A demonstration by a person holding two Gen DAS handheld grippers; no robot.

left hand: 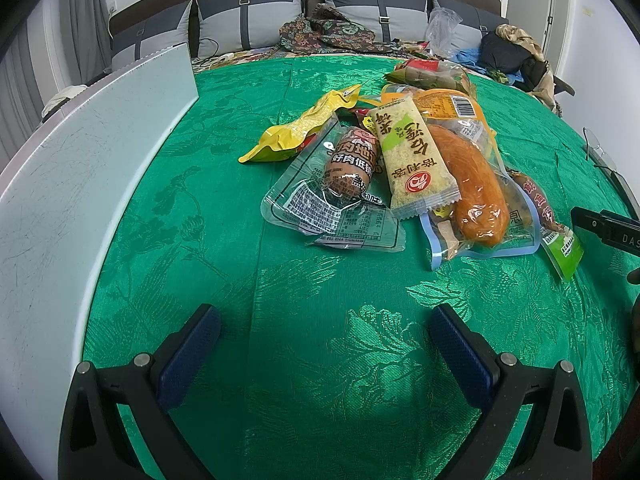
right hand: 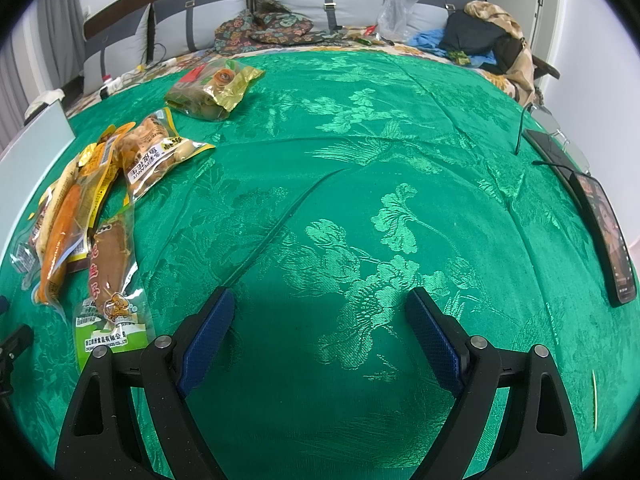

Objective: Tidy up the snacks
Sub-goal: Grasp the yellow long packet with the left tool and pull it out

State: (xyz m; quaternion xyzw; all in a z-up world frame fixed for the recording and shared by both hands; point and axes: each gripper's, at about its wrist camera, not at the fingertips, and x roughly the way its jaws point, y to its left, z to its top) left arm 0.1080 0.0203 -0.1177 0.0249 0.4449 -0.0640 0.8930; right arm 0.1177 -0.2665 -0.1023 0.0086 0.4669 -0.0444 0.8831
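Observation:
A pile of snack packs lies on the green tablecloth (left hand: 320, 320): a yellow pouch (left hand: 296, 128), a sausage in clear wrap (left hand: 348, 164), a pale cracker bar (left hand: 412, 156), an orange sausage pack (left hand: 476, 188) and a green-ended pack (left hand: 556, 236). My left gripper (left hand: 326, 320) is open and empty, short of the pile. My right gripper (right hand: 320, 302) is open and empty over bare cloth; the pile is at its left, with a brown fish pack (right hand: 112, 264), a peanut pack (right hand: 156, 152) and a gold-green pack (right hand: 212, 88) farther back.
A white box wall (left hand: 80, 184) stands along the left. A phone (right hand: 604, 236) and a cable lie at the table's right edge. A toothpick (right hand: 595, 400) lies at the near right. Cushions, clothes and a plastic bag (right hand: 396, 8) lie behind the table.

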